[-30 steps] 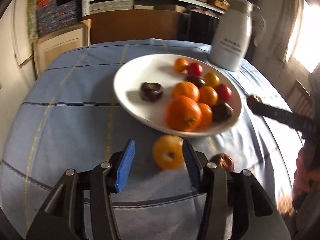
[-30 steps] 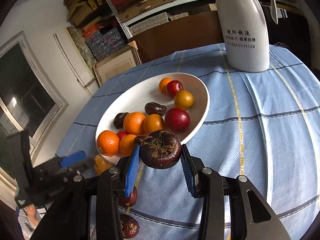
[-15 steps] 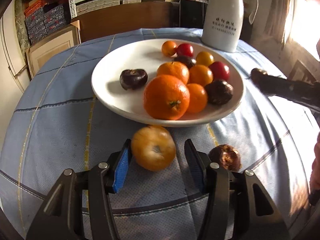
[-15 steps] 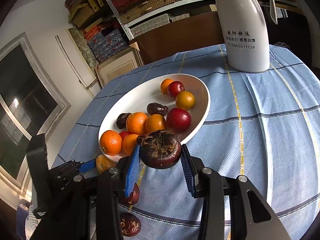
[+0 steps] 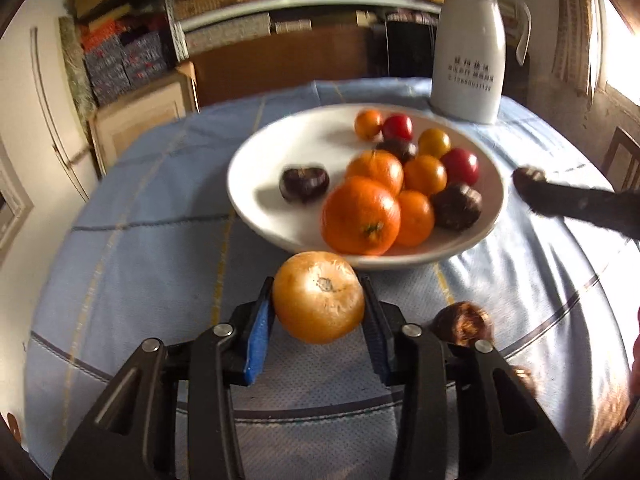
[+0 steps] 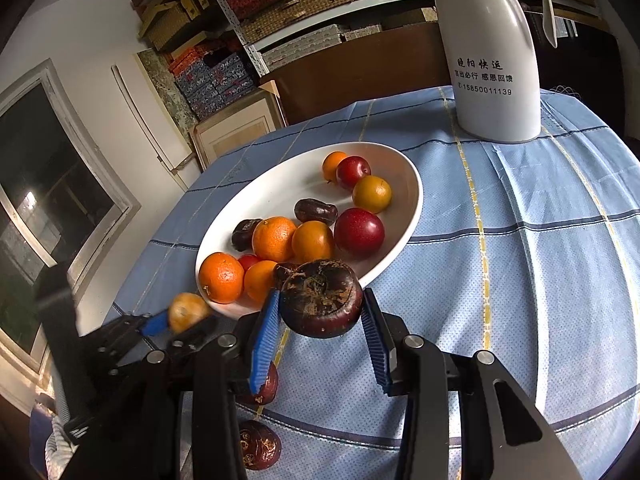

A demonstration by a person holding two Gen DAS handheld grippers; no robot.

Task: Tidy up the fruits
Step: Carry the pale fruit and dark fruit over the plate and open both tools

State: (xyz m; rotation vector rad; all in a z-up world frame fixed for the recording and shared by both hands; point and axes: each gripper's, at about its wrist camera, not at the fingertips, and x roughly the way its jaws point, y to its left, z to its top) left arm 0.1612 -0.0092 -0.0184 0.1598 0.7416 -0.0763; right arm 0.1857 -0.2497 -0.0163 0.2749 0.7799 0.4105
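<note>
The left gripper (image 5: 318, 316) closes its blue pads on a pale yellow-orange fruit (image 5: 319, 297), which sits between them just off the near rim of a white plate (image 5: 256, 184) on a table covered in a blue checked tablecloth (image 5: 152, 248). Both pads appear to meet the fruit's sides, though blur in the left wrist view leaves the contact uncertain.

The right gripper (image 6: 320, 318) pinches a dark purple mangosteen (image 6: 320, 298) over the plate's near edge, its dried calyx turned toward the camera.

On the plate lie a large orange (image 5: 361, 215), several smaller oranges, two red plums, a yellow plum and dark brown fruits, crowded toward the plate's right half in the left wrist view. Another dark mangosteen (image 5: 462, 324) rests on the cloth beside the left gripper's right finger, and a further one (image 6: 258, 444) lies nearer the table edge.

A white thermos jug (image 6: 494, 60) printed with Chinese characters stands upright behind the plate, apart from it. Shelves stacked with boxes (image 6: 256, 20) fill the background.
</note>
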